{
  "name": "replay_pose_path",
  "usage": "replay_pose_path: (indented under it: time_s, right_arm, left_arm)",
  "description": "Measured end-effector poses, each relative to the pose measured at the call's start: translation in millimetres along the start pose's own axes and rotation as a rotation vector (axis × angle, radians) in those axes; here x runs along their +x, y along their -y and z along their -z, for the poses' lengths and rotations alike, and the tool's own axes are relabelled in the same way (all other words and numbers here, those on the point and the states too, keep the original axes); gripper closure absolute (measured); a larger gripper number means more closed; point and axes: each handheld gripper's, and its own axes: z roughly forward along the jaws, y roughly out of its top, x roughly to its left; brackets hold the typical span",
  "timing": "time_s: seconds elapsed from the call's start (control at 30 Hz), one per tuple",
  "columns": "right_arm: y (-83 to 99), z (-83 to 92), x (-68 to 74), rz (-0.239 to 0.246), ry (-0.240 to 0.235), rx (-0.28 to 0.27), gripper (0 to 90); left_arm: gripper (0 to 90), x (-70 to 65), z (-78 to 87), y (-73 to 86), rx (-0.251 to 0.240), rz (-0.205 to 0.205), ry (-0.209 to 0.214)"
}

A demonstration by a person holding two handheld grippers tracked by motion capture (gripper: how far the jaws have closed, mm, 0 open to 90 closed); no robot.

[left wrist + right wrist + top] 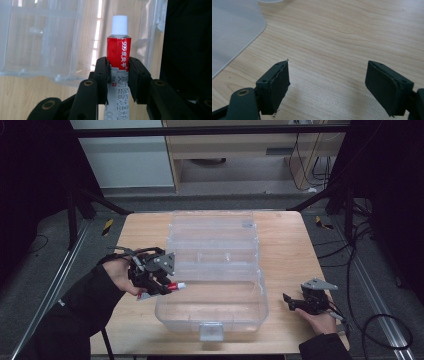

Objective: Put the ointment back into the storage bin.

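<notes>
Left claw (119, 80) clamps the red-and-white tube (118, 55); right claw (338, 87) gapes wide.

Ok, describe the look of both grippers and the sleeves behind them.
Both are black two-jaw tools. The left gripper and the right gripper each carry a grey three-cornered plate on top. Flat dark pads line the jaws, with brass-coloured rivets at the joints. Black cables trail behind. Both sleeves are black.
</notes>
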Motion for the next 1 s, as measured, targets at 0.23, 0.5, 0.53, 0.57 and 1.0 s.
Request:
replay_pose_path:
  time_s: [0.23, 0.5, 0.53, 0.57, 1.0]
  right_arm:
    - [0.1, -0.1, 0.3, 0.001, -0.002, 0.0, 19.8]
    - [0.2, 0.0, 1.0, 0.0, -0.01, 0.002, 19.8]
    - [0.3, -0.2, 0.9, 0.002, -0.01, 0.002, 19.8]
    - [0.5, -0.8, 0.5, 0.01, -0.006, -0.001, 19.8]
    - [1.0, -1.7, 1.8, 0.016, -0.011, 0.004, 19.8]
  left_arm:
    - [70.3, -0.3, -17.5, -16.8, 0.013, -0.042, 0.026]
    - [70.3, 0.1, -42.6, -34.0, 0.033, -0.085, 0.062]
    - [70.3, 0.4, -45.9, -35.2, 0.035, -0.089, 0.066]
    - [70.3, 0.4, -45.9, -35.2, 0.035, -0.089, 0.066]
    - [70.3, 2.3, -79.2, -33.9, 0.062, -0.105, 0.089]
